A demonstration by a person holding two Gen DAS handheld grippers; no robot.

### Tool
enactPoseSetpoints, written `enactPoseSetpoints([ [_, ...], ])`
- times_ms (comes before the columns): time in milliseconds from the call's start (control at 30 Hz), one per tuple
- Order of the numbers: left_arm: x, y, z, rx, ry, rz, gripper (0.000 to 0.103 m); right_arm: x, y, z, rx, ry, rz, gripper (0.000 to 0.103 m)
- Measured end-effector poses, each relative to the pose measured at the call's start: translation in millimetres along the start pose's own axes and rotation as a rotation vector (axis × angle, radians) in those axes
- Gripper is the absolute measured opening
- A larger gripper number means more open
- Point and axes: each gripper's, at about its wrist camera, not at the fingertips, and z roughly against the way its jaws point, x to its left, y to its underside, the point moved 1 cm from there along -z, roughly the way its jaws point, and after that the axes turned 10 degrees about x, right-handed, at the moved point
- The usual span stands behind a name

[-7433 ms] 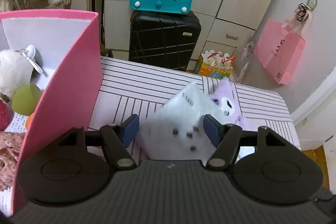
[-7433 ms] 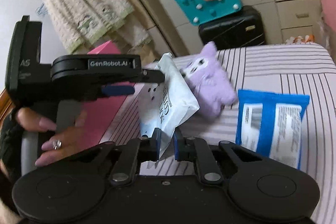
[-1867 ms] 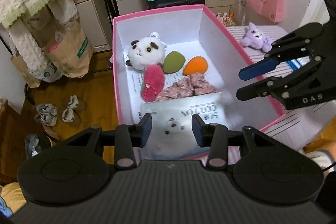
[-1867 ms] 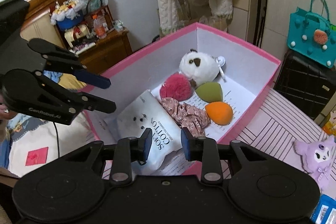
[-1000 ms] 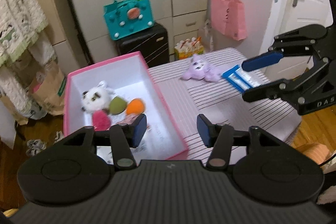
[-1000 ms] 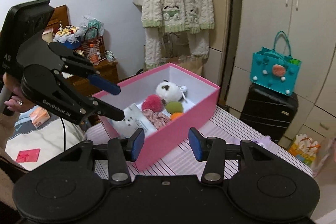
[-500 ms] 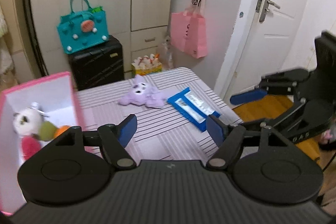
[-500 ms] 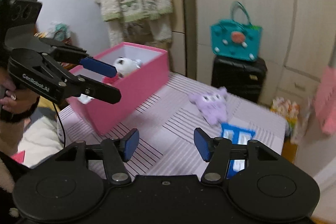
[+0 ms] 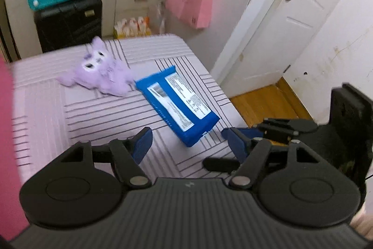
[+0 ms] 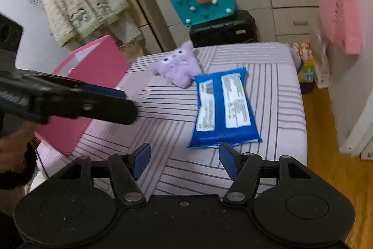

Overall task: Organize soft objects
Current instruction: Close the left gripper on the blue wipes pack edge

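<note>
Pink box: far left on the striped table, open side turned away from the right wrist view, so nothing inside can be read.
Purple plush: out on the table, lying flat, well clear of the box. Not put away yet.
Blue wipes pack: label up, just beside the plush toward the table's right edge, one corner close to it. Also not put away.
Progress: two soft things left on the table as far as these views show; whatever the box already has is out of sight.
Left gripper: empty, jaws about two-thirds apart and closing slightly, nothing between them, pointing down at the near end of the wipes pack.
Right gripper: empty, jaws opening and already well spread, nothing between them, the pack's near edge just past its fingertips.
Likely next: a two-handed pick of the wipes pack, judging by both grippers aiming at it.
</note>
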Motion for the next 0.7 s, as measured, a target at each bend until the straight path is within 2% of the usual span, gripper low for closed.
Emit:
enactPoseSetpoints([
  [133,8,-20,-28,-0.003,-0.018,0.041,0.068,-5,3,-8,-0.016,0.010,-0.017,0.069],
  [167,10,-25,-35,0.003,-0.019,0.048,0.061,-7,2,-10,-0.016,0.003,-0.019,0.069],
  [300,16,-48,-59,0.015,-0.020,0.079,0.049,-11,2,-19,-0.008,-0.037,-0.049,0.069],
  [433,14,-66,-75,0.008,-0.084,0.049,0.049,-8,3,-26,-0.009,-0.018,-0.041,0.069],
  [533,19,-83,-91,0.035,-0.055,0.072,0.049,-6,2,-27,-0.013,0.001,-0.028,0.069],
  [700,22,-98,-104,0.047,-0.094,0.068,0.049,-8,2,-26,-0.013,0.009,-0.027,0.069],
])
